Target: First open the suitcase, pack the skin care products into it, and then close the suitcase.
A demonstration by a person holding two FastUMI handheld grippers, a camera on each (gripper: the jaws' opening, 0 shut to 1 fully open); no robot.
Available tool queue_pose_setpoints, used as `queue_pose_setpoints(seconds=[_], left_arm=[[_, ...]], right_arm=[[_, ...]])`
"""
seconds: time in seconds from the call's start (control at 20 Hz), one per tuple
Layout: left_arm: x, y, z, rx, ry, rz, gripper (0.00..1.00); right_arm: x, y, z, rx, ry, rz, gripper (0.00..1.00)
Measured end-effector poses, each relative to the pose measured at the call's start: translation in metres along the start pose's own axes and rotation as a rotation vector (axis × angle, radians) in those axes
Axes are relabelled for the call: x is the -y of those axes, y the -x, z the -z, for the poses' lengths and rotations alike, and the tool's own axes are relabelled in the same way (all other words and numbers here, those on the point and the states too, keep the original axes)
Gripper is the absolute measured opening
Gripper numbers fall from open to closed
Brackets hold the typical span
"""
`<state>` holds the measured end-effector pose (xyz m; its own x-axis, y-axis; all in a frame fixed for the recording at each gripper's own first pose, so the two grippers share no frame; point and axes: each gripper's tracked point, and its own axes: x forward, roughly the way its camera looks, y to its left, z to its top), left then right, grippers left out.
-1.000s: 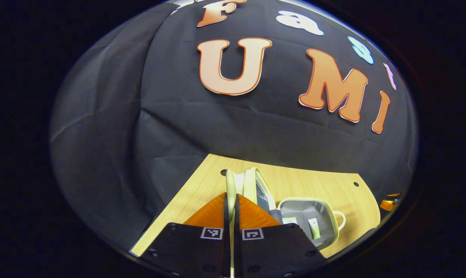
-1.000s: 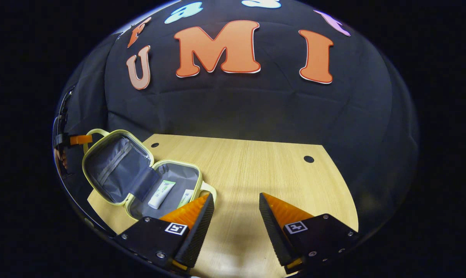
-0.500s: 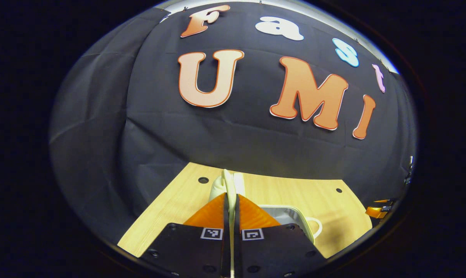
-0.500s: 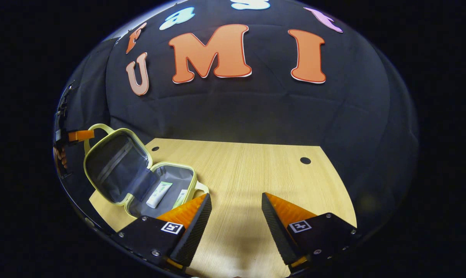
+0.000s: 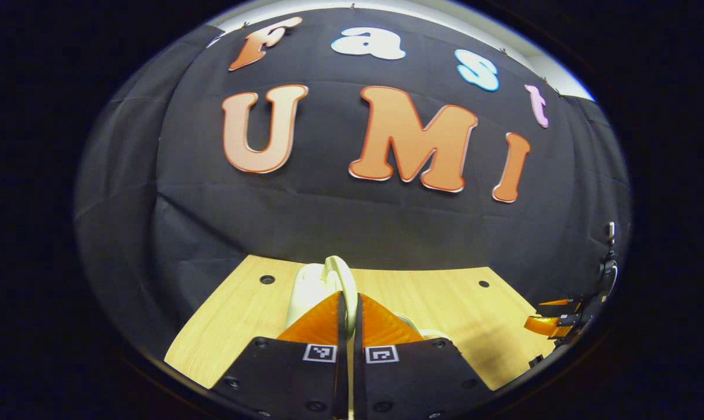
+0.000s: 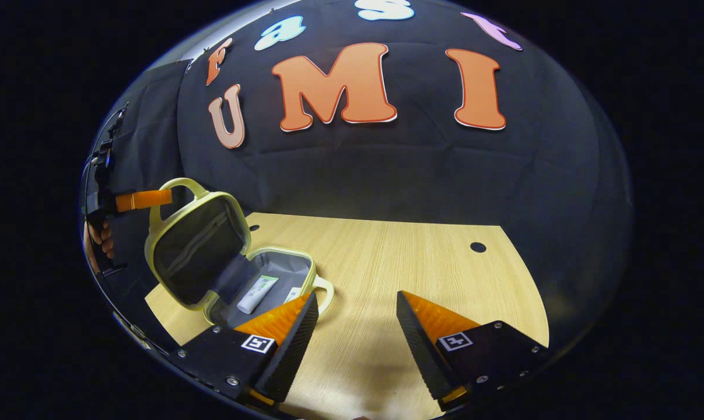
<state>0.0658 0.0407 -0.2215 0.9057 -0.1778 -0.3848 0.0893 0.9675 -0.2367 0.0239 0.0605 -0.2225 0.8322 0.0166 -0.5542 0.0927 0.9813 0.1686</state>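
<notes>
Two tubes of skin care product (image 6: 257,293) lay in the base of the suitcase (image 6: 270,274), off to the left of the right gripper (image 6: 357,326), whose fingers stood wide apart over the bare table (image 6: 398,256), holding nothing. At the far left of the right gripper view, the left gripper (image 6: 147,199) had its fingers pinched tight on the lid's handle (image 6: 177,189), the lid (image 6: 197,251) tilted up at a slant over the base. From the left gripper view the handle (image 5: 339,274) rose just ahead of the closed fingers. Packing looked done and closing was in hand. Next, I judged, the lid needed swinging down onto the base, rim meeting rim, before letting go.
</notes>
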Motion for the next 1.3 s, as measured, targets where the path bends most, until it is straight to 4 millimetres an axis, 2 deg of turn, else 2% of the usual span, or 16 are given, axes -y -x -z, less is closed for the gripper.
queue_pose_setpoints(seconds=[0.2, 0.4, 0.7, 0.9, 0.95, 1.15, 1.3], left_arm=[[0.044, -0.007, 0.011, -0.014, 0.003, 0.070, 0.04], [0.092, -0.018, 0.032, -0.062, -0.018, 0.152, 0.04], [0.148, -0.034, 0.086, -0.175, -0.086, 0.254, 0.04], [0.165, -0.040, 0.124, -0.247, -0.142, 0.289, 0.04], [0.168, -0.042, 0.130, -0.256, -0.167, 0.287, 0.02], [0.176, -0.048, 0.150, -0.298, -0.269, 0.286, 0.06], [0.184, -0.047, 0.155, -0.301, -0.253, 0.298, 0.20]], right_arm=[[0.003, -0.002, 0.006, -0.016, 0.001, -0.016, 0.87], [0.012, 0.000, 0.002, -0.001, -0.019, -0.015, 0.87], [0.028, 0.004, 0.008, -0.003, -0.056, 0.013, 0.88], [0.036, 0.009, 0.011, 0.001, -0.066, 0.032, 0.88], [0.037, 0.010, 0.011, 0.003, -0.069, 0.037, 0.88], [0.037, 0.014, 0.006, 0.017, -0.078, 0.036, 0.88], [0.036, 0.017, -0.004, 0.048, -0.086, 0.035, 0.87]])
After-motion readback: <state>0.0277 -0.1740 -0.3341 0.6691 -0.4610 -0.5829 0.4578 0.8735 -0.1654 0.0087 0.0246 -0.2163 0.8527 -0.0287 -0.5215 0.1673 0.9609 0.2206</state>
